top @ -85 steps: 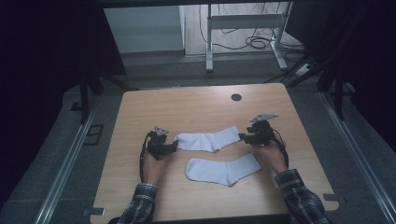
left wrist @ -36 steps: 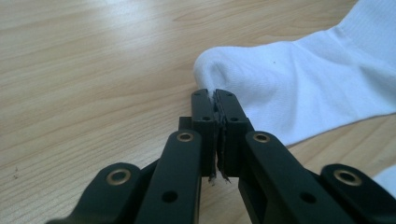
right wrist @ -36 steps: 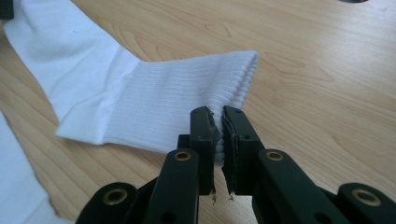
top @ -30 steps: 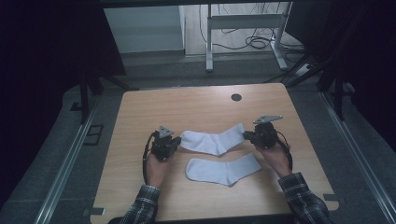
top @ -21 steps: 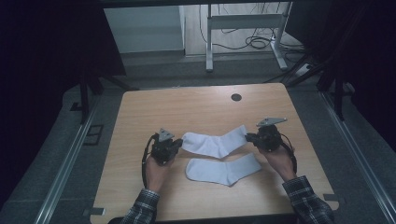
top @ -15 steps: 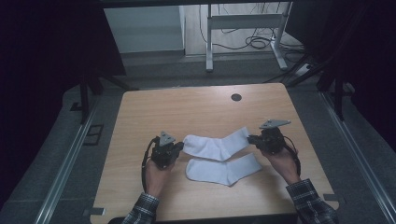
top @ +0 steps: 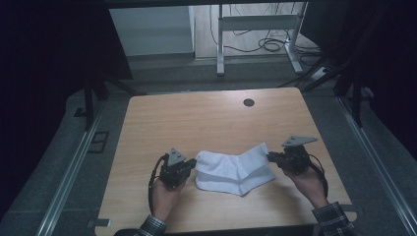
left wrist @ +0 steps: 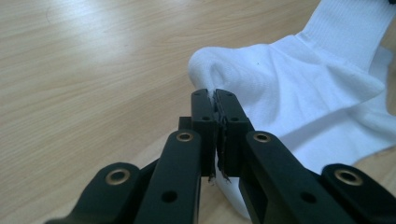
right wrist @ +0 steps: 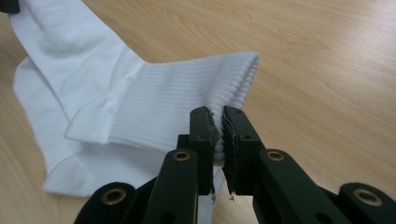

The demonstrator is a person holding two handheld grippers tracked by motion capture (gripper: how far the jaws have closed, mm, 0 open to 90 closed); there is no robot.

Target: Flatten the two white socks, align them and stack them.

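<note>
Two white socks lie near the front of the wooden table point(top: 196, 118). The upper sock point(top: 228, 161) is stretched between both grippers and rests over the lower sock point(top: 231, 183). My left gripper point(top: 193, 166) is shut on the upper sock's toe end point(left wrist: 219, 74). My right gripper point(top: 269, 156) is shut on its ribbed cuff point(right wrist: 205, 102). In the right gripper view the lower sock point(right wrist: 60, 154) shows under the held one. In the left gripper view the lower sock point(left wrist: 336, 135) peeks out beneath the upper one at the right.
A dark round hole point(top: 249, 102) sits near the table's far edge. Bare wood spreads across the far half of the table. A metal frame with cables point(top: 255, 34) stands on the floor beyond the table. Dark rails run along both table sides.
Both grippers have carried the upper sock toward the person, from lying apart behind the lower sock to overlapping it. Both grips stayed shut.
</note>
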